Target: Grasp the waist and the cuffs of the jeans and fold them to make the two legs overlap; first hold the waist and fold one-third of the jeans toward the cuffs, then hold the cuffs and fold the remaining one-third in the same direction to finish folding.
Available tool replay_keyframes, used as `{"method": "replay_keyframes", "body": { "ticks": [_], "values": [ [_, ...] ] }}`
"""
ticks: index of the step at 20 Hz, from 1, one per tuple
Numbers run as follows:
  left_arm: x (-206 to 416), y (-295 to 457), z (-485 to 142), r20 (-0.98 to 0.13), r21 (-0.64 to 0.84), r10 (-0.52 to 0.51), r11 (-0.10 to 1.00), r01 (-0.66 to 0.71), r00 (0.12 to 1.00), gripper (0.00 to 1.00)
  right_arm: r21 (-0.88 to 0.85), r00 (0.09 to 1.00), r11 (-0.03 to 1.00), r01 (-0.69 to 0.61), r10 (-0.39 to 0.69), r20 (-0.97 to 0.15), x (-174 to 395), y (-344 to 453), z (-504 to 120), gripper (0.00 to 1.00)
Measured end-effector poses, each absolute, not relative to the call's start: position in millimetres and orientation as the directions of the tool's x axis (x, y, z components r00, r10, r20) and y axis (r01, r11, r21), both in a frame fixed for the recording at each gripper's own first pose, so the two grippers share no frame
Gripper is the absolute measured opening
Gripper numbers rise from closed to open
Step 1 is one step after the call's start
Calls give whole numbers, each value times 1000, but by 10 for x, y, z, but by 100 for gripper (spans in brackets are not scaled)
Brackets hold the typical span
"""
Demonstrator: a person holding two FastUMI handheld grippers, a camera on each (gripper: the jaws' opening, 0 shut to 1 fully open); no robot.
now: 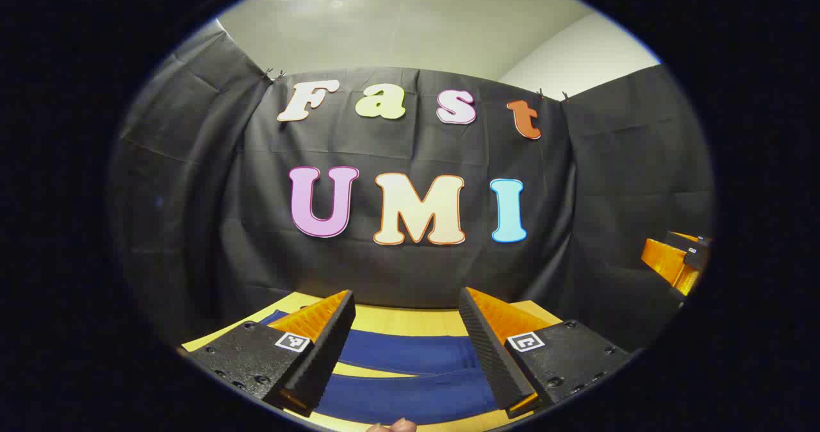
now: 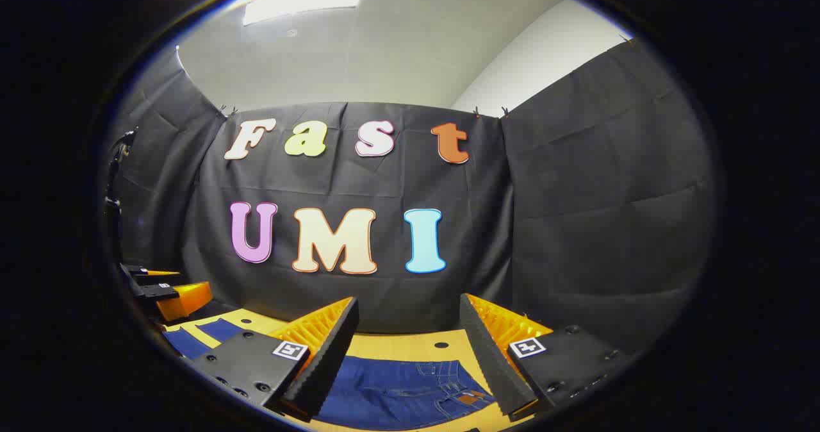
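Blue jeans lie flat on the wooden table. In the left gripper view their two legs (image 1: 410,368) run across below my left gripper (image 1: 407,310), which hangs open above them with nothing between its fingers. In the right gripper view the waist end (image 2: 410,390), with a pocket and a brown patch, lies under my right gripper (image 2: 409,316), also open and empty. The leg ends (image 2: 192,339) show at the far left there, beside the left gripper (image 2: 168,294). The right gripper (image 1: 679,259) appears at the right edge of the left gripper view.
The light wooden table (image 2: 410,342) carries the jeans and ends at the black cloth wall behind. A small dark hole (image 2: 441,344) sits in the tabletop near the waist. A fingertip (image 1: 394,426) shows at the bottom edge of the left gripper view.
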State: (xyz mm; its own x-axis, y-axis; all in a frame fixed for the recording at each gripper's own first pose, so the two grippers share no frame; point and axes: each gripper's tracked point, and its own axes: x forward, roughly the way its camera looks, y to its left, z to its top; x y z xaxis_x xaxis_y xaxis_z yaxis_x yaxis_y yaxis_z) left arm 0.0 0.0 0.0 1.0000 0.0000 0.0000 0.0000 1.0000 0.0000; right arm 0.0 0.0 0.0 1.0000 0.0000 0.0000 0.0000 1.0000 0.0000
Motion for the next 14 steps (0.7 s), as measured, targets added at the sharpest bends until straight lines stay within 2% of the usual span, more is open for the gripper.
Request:
{"method": "replay_keyframes", "body": {
  "ticks": [14],
  "values": [
    [-91,369,54,11,-2,-17,1000,17,1000,95,-16,999,999,32,-31,36,-98,201,109,98]
  ]
}}
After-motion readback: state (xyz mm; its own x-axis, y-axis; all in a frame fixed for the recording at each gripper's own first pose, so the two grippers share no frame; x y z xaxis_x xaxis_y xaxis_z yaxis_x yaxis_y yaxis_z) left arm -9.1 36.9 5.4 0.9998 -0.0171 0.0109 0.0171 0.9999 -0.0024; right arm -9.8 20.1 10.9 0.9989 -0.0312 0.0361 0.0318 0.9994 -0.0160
